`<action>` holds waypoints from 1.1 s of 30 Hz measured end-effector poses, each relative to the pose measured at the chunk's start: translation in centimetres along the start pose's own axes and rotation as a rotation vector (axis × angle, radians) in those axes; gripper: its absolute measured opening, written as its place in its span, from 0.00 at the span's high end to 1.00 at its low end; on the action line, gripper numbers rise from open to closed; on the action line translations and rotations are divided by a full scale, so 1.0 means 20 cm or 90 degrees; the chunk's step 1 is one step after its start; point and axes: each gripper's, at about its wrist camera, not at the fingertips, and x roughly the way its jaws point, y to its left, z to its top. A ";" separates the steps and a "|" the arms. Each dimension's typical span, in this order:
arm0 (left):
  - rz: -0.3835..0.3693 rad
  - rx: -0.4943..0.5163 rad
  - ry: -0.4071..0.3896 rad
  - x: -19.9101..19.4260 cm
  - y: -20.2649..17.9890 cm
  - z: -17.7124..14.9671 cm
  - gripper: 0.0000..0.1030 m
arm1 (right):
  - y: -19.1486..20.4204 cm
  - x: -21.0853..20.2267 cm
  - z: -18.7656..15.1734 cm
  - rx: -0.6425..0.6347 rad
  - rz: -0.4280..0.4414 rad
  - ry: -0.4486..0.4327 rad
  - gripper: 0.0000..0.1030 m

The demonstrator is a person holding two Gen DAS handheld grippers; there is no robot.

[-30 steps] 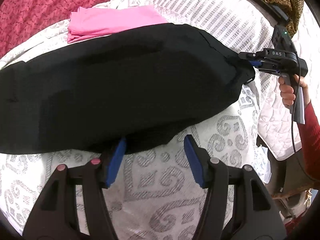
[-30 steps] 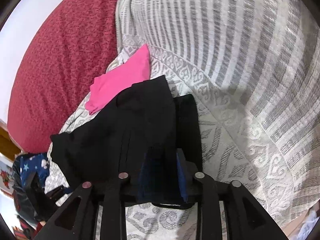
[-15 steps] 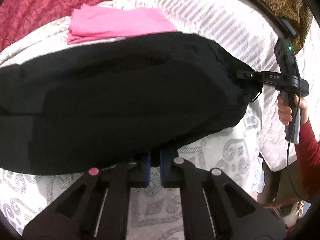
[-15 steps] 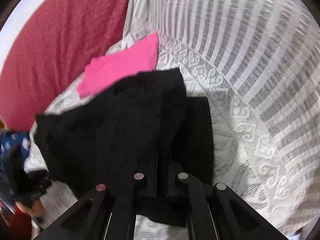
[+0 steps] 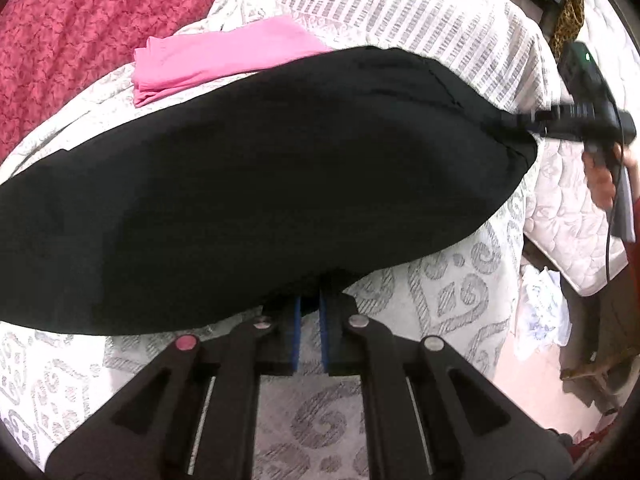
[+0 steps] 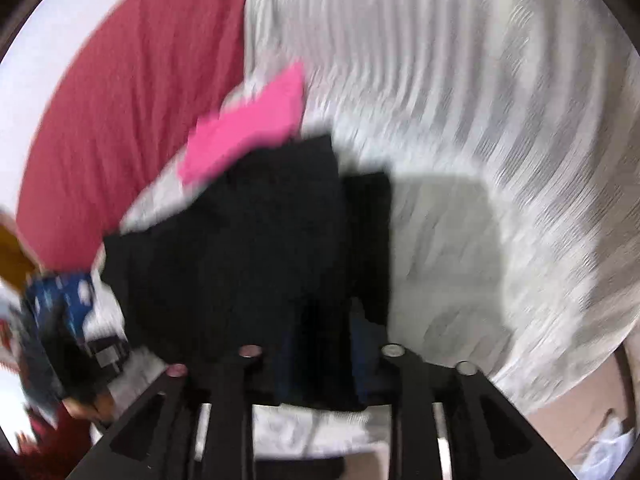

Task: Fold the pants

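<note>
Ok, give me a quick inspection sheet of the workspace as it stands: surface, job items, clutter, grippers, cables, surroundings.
Surface: bedspread, white with grey pattern, on a bed.
Job's things: black pants spread across it, held at two edges.
Clutter: folded pink garment behind the pants, partly overlapped by them.
Grippers: left gripper shut on the pants' near edge; right gripper shut on the pants, view blurred.
Cables: one thin cable hanging from the right gripper's handle.
Surroundings: red blanket; bare mattress at right.

Close wrist views, shared pants (image 5: 256,184)
</note>
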 end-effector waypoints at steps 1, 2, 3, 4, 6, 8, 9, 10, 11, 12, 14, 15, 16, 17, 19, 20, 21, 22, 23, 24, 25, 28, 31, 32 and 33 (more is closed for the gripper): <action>-0.005 -0.005 -0.001 0.00 0.01 0.01 0.91 | -0.01 -0.03 0.05 0.004 0.006 -0.028 0.57; -0.009 -0.009 -0.001 0.00 0.02 0.01 0.91 | -0.01 -0.04 0.12 0.003 0.003 -0.053 0.54; -0.012 -0.013 0.000 0.00 0.02 0.01 0.91 | -0.01 -0.04 0.17 0.000 -0.003 -0.065 0.52; -0.013 -0.016 0.001 0.00 0.02 0.01 0.90 | -0.01 -0.01 0.25 0.001 0.001 -0.065 0.52; -0.011 -0.018 0.001 0.01 0.03 0.00 0.90 | -0.03 0.08 0.35 0.019 0.025 -0.046 0.52; -0.010 -0.018 0.002 0.01 0.01 0.00 0.90 | -0.05 0.22 0.43 0.037 0.024 -0.009 0.52; -0.011 -0.019 0.003 0.01 0.02 0.00 0.90 | -0.05 0.29 0.45 0.036 0.013 0.007 0.52; -0.013 -0.022 0.003 0.01 0.02 0.01 0.90 | -0.05 0.36 0.46 0.033 0.011 0.025 0.52; -0.013 -0.026 0.003 0.02 0.02 0.02 0.90 | -0.05 0.41 0.46 0.037 0.023 0.042 0.56; -0.013 -0.030 0.003 0.02 0.03 0.03 0.90 | -0.04 0.45 0.46 0.051 0.041 0.050 0.91; -0.011 -0.032 0.005 0.03 0.03 0.04 0.90 | 0.01 0.39 0.45 0.057 0.041 0.007 0.96; -0.011 -0.032 0.005 0.03 0.02 0.04 0.90 | 0.03 0.31 0.44 0.047 0.032 -0.030 0.96; -0.011 -0.031 0.004 0.03 0.02 0.04 0.90 | 0.07 0.19 0.41 0.038 0.017 -0.075 0.96; -0.008 -0.029 0.002 0.02 0.01 0.04 0.90 | 0.09 0.12 0.40 0.041 0.006 -0.095 0.96; -0.007 -0.022 0.002 0.02 0.00 0.03 0.90 | 0.10 0.02 0.39 0.045 -0.035 -0.108 0.96; -0.007 -0.019 0.001 0.03 -0.01 0.02 0.90 | 0.09 0.02 0.39 0.043 -0.068 -0.103 0.96; -0.005 -0.018 0.000 0.03 -0.01 0.02 0.89 | 0.07 0.04 0.41 0.042 -0.099 -0.094 0.95; -0.002 -0.019 0.000 0.03 -0.02 0.02 0.89 | 0.04 0.10 0.43 0.038 -0.115 -0.081 0.95; 0.000 -0.023 0.000 0.04 -0.02 0.02 0.89 | -0.01 0.18 0.46 0.031 -0.105 -0.059 0.94; -0.002 -0.031 -0.001 0.03 -0.01 0.02 0.89 | -0.06 0.25 0.47 0.029 -0.091 -0.039 0.93; -0.004 -0.037 -0.002 0.03 -0.01 0.02 0.89 | -0.10 0.32 0.48 0.039 -0.092 -0.014 0.84; -0.003 -0.037 0.003 0.01 -0.01 0.01 0.84 | -0.20 0.38 0.47 0.110 -0.089 0.009 0.67; 0.005 -0.041 -0.002 -0.04 0.01 0.00 0.72 | -0.18 0.26 0.43 0.087 -0.104 -0.023 0.52; 0.000 -0.048 -0.006 -0.06 0.03 0.00 0.72 | -0.17 0.20 0.41 0.067 -0.137 -0.035 0.50; -0.006 -0.062 -0.011 -0.09 0.06 -0.01 0.72 | -0.14 0.15 0.38 0.042 -0.167 -0.045 0.50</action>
